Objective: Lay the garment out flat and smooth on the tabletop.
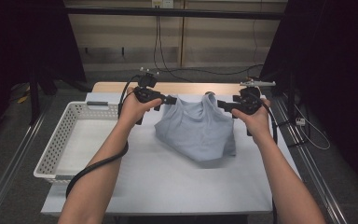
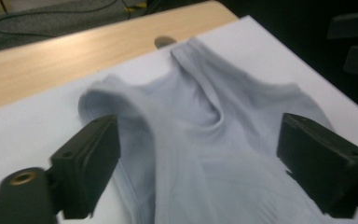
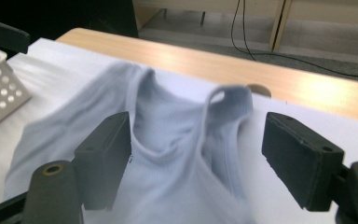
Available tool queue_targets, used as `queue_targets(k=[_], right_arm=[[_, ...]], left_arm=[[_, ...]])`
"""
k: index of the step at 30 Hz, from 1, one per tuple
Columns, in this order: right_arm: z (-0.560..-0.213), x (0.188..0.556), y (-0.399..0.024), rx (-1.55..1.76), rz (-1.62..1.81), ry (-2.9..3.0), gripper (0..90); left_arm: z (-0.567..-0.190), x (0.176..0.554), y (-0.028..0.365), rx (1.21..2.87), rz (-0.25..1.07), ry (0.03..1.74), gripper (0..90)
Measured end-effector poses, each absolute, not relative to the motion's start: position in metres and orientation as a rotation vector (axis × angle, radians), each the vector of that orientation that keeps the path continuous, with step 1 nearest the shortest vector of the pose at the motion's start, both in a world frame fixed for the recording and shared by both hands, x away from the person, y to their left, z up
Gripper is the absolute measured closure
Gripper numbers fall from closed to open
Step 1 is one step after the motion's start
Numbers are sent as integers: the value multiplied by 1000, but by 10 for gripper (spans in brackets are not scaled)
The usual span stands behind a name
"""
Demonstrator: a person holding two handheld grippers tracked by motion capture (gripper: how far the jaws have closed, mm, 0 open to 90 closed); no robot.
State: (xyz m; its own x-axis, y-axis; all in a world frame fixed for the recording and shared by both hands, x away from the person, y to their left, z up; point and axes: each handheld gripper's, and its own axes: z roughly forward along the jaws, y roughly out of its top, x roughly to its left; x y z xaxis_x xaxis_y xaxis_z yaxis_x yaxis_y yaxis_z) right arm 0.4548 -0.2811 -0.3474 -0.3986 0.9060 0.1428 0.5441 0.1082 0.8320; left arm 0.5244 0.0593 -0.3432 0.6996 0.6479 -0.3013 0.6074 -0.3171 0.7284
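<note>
Dark curtains flank a wooden desk covered by a white sheet; a white perforated basket sits at the left. Pale blue tank top lies crumpled mid-sheet, slumped, straps at the far side, hem toward the near right. Long axis runs roughly far to near, neck opening facing far; the far strap stands up in a loop. Left gripper hovers at the left shoulder, right gripper at the right; both sets of jaws are spread, no cloth pinched, the fabric blurred between them in both gripper views. Judgement: garment released to settle. To do the step well, re-grasp each shoulder seam cleanly, one layer only, draw apart evenly to flatten before any fold.
</note>
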Motion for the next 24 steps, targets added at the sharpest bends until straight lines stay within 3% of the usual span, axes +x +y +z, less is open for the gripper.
queue_targets(k=[24], right_arm=[[-411,370,-298,1391,1206,2079,202]], left_arm=[[-375,460,60,2064,96,906,87]])
